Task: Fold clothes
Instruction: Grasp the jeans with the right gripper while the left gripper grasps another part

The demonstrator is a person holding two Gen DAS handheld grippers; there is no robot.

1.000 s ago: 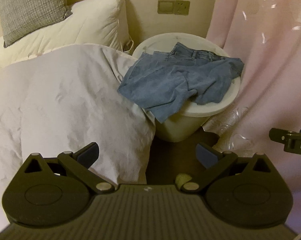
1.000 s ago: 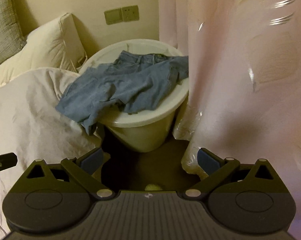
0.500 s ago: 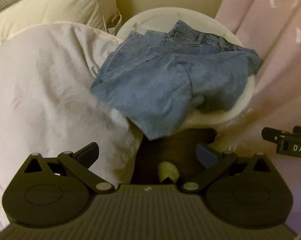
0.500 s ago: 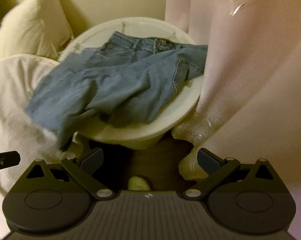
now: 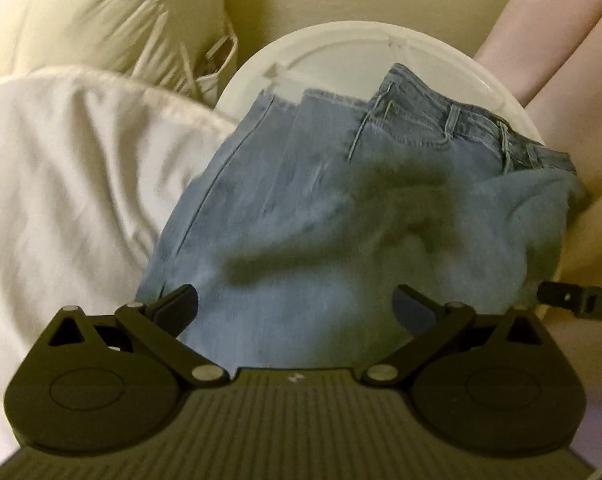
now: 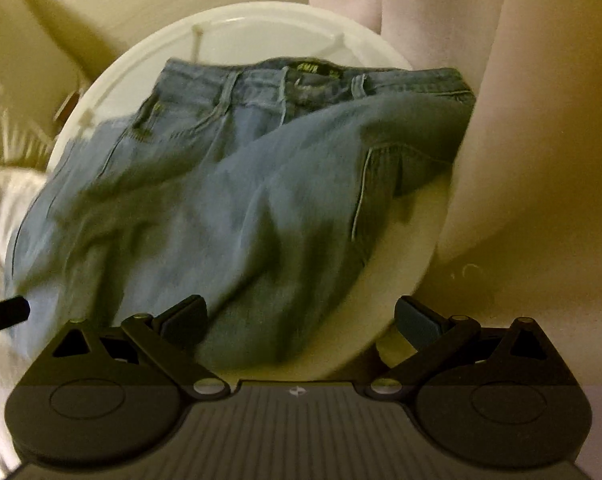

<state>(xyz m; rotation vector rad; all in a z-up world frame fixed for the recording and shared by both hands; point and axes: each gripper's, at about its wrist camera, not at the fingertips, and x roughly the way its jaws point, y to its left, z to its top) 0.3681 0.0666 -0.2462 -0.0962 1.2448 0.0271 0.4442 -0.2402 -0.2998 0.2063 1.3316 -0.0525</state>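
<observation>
Atop white tub lid (image 5: 341, 52), jeans (image 5: 301, 208)

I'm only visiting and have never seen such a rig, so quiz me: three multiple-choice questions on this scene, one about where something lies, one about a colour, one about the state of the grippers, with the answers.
1. Where do the jeans lie?
A. On the round white lid
B. On the floor
C. Hung on the curtain

2. What colour are the jeans?
A. Black
B. Red
C. Faded blue

3. How do the left gripper and right gripper stand?
A. Both clamped on denim
B. Both open, holding nothing
C. One open, one shut

Answers: 1 A, white rim shows around the denim, which partly overhangs towards the white bedding. 2 C, blue denim in both views. 3 B, each pair of fingers stands wide apart.
</observation>
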